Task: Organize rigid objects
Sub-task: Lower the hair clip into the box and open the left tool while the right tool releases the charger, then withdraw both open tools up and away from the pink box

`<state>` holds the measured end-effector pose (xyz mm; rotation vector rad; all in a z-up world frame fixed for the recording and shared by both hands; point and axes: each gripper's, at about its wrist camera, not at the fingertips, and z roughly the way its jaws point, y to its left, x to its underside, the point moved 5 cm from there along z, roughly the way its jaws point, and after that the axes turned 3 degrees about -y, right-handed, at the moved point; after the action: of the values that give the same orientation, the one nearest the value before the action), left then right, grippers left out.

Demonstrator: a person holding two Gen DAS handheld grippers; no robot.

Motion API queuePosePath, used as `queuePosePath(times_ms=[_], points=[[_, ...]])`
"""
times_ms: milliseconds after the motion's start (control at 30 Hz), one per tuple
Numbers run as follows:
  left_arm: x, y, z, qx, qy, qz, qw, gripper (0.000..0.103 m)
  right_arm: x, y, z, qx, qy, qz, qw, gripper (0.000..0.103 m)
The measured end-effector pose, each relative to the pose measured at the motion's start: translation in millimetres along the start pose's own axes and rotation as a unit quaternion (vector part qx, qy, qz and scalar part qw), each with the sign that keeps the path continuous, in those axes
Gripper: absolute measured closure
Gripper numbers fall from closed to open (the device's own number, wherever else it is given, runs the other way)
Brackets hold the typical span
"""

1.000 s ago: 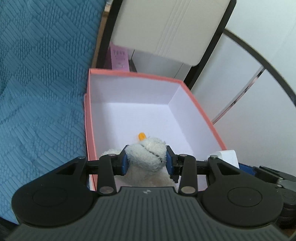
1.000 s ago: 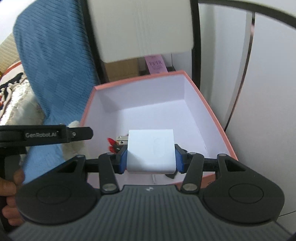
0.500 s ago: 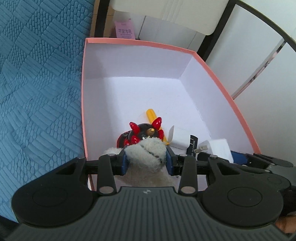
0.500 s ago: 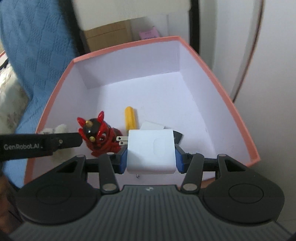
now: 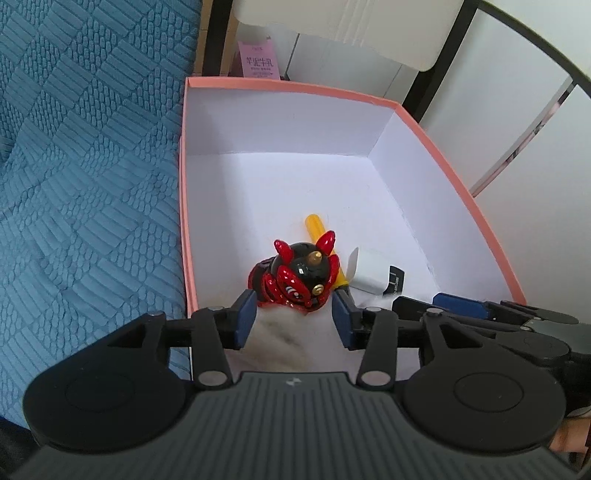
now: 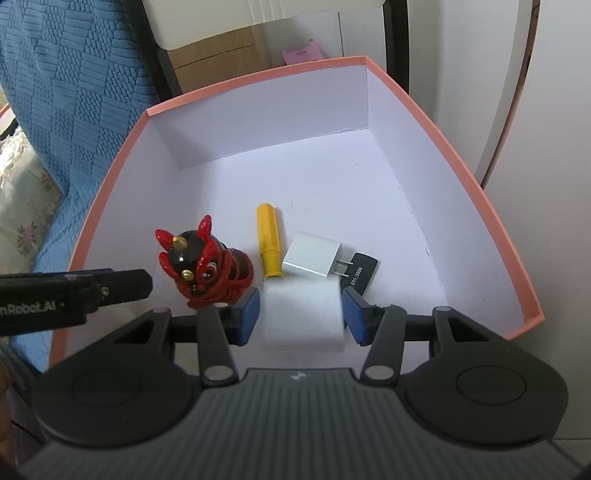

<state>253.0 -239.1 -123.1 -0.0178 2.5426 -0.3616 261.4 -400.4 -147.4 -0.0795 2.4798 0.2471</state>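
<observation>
A pink-rimmed white box (image 5: pixel 458 177) (image 6: pixel 461 162) holds a red and black horned figurine (image 5: pixel 299 275) (image 6: pixel 205 262), a yellow cylinder (image 5: pixel 317 229) (image 6: pixel 269 240), a white plug adapter (image 5: pixel 369 271) (image 6: pixel 312 254) and a small black card (image 6: pixel 360 271). My left gripper (image 5: pixel 293 319) is open at the box's near end, with a blurred white plush toy (image 5: pixel 280 339) dropping between its fingers. My right gripper (image 6: pixel 301 310) is open over the near end, with a blurred white block (image 6: pixel 303 314) falling between its fingers.
A blue textured blanket (image 5: pixel 81 184) (image 6: pixel 74 92) lies left of the box. A chair with a cream seat (image 5: pixel 351 26) and black legs stands behind it, with a pink carton (image 5: pixel 258 64) and a cardboard box (image 6: pixel 218 48) beneath. A white wall (image 6: pixel 554 110) is on the right.
Both grippers have opened over the box. The plush toy has left the left fingers and the white block has left the right fingers; both blur as they drop.
</observation>
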Motion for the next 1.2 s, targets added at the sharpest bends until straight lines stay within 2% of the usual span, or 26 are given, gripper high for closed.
queuePosePath(times_ms=[67, 300, 667, 933, 1200], points=[[-1.4, -0.6, -5.4, 0.001, -0.003, 0.001, 1.0000, 0.047, -0.9, 0.1, -2.7, 0.003, -0.002, 0.002, 1.000, 0.050], [-8.0, -1.4, -33.9, 0.012, -0.020, 0.000, 0.9997, 0.047, -9.2, 11.5, -35.0, 0.001, -0.027, -0.001, 1.000, 0.050], [-21.1, 3.5, -112.2, 0.027, -0.069, 0.017, 0.9971, 0.041, -27.1, 44.1, -115.1, -0.004, -0.091, 0.009, 0.996, 0.050], [-15.4, 10.8, -164.3, 0.039, -0.097, 0.026, 0.9942, 0.036, -19.6, 65.8, -167.4, 0.007, -0.124, 0.015, 0.992, 0.050], [2.0, 22.6, -202.9, 0.046, -0.107, 0.030, 0.9928, 0.030, -2.7, 82.4, -197.7, 0.018, -0.140, 0.021, 0.990, 0.050]])
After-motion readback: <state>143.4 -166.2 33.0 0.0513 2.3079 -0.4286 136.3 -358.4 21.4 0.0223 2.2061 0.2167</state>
